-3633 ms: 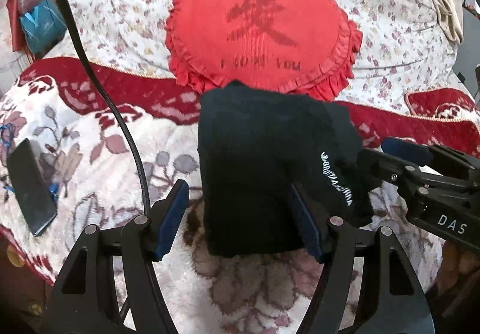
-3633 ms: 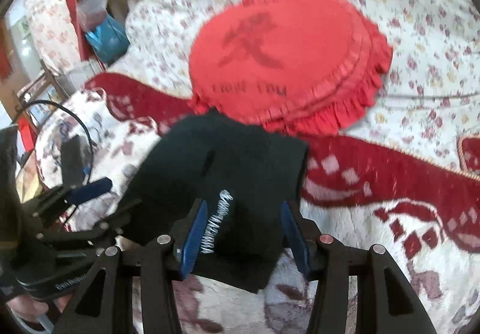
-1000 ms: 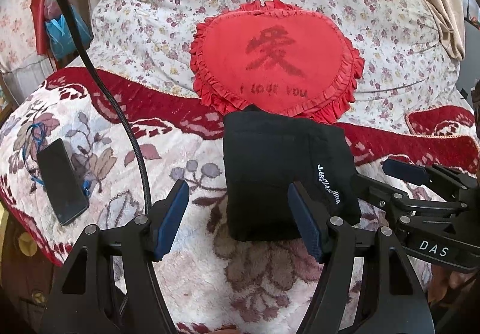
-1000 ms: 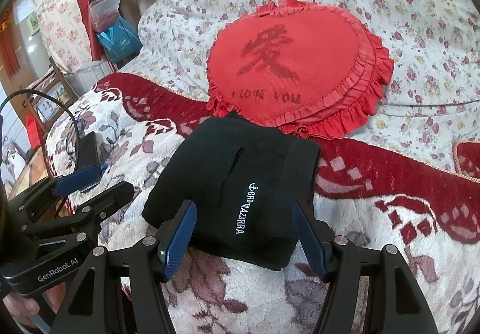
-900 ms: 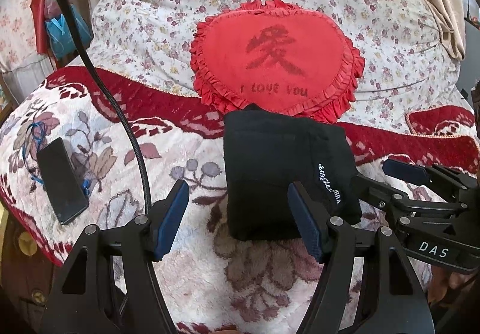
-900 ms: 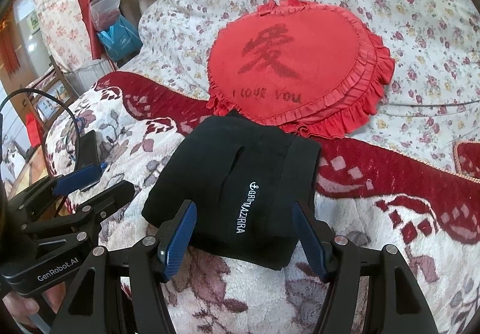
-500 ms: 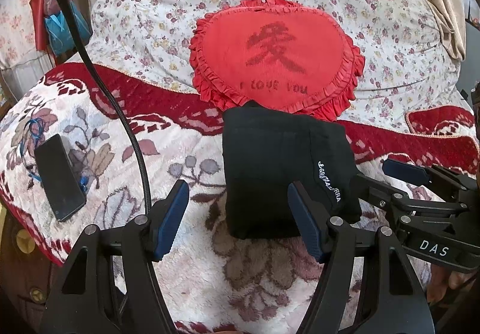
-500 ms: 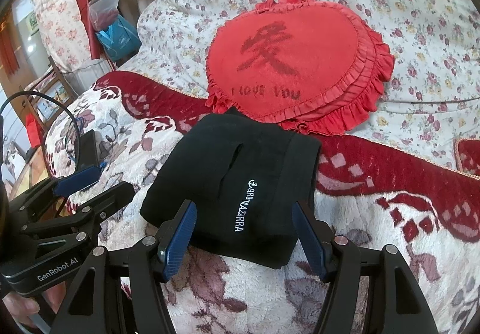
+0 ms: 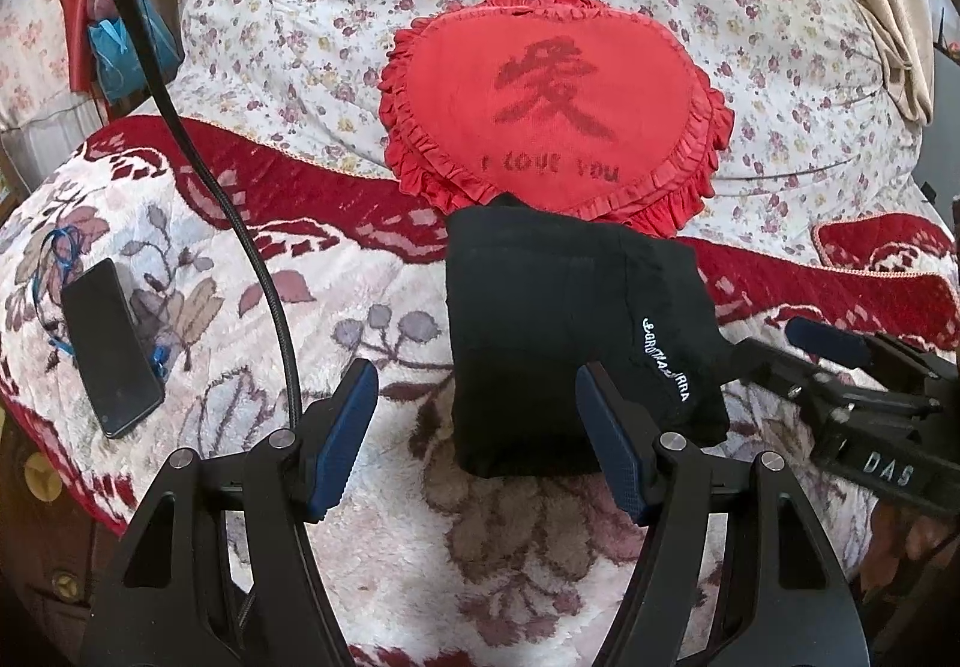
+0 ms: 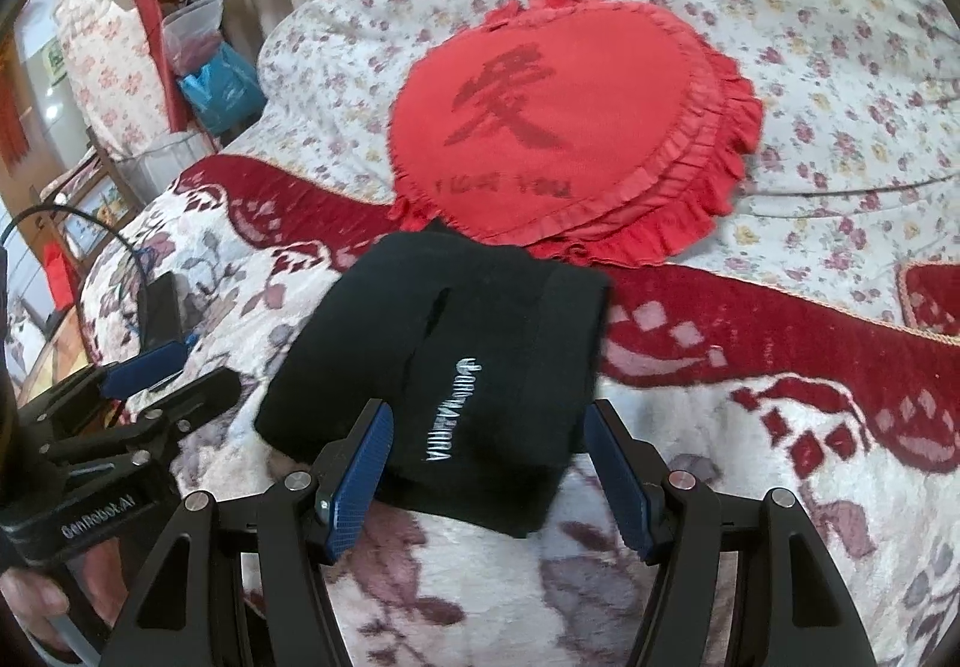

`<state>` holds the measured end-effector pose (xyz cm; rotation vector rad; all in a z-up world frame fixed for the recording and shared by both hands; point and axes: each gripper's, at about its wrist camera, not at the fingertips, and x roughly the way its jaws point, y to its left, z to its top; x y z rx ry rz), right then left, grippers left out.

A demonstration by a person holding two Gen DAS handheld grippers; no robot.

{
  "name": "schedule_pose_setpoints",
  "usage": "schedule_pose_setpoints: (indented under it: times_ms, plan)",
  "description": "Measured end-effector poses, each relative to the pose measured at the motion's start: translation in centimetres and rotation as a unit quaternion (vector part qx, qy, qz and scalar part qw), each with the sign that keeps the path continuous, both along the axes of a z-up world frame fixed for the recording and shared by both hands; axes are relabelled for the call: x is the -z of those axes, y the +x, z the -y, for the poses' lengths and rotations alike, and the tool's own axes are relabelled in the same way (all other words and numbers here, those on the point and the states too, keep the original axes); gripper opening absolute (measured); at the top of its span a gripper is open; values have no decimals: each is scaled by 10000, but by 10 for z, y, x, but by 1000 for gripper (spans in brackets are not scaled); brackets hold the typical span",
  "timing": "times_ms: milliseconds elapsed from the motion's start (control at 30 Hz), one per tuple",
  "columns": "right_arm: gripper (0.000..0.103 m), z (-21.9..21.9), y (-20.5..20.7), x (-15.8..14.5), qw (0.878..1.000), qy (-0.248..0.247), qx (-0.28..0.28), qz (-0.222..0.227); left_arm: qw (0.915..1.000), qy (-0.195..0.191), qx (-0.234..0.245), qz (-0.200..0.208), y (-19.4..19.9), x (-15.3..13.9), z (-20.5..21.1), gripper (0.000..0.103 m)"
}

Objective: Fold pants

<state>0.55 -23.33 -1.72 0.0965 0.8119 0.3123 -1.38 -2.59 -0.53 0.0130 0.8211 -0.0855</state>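
We see the folded black fabric pants [image 9: 570, 343] lying lengthwise just ahead of both wide-open, empty grippers, nearer the right gripper [image 10: 489, 472] than the left gripper [image 9: 477, 436]

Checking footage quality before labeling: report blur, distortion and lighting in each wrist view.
Left wrist view: sharp, the white lettering on the black pants almost legible; strong fisheye bending and dark corners; soft even light. Right wrist view: smeared by motion blur, the lettering on the pants and the heart pillow unreadable.

bare blanket [image 9: 510, 547] is left open before the folded pants [image 9: 570, 343]; behind them passage is blocked by the heart cushion [image 9: 558, 109].
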Motion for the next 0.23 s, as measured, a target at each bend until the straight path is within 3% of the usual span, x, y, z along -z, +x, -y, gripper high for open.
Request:
schedule_pose_setpoints:
  times_ms: [233]
  plan:
    - [65,55,14,34,9959,-226,823,-299,9998,-109,-74,-124,8,9,-12,69]
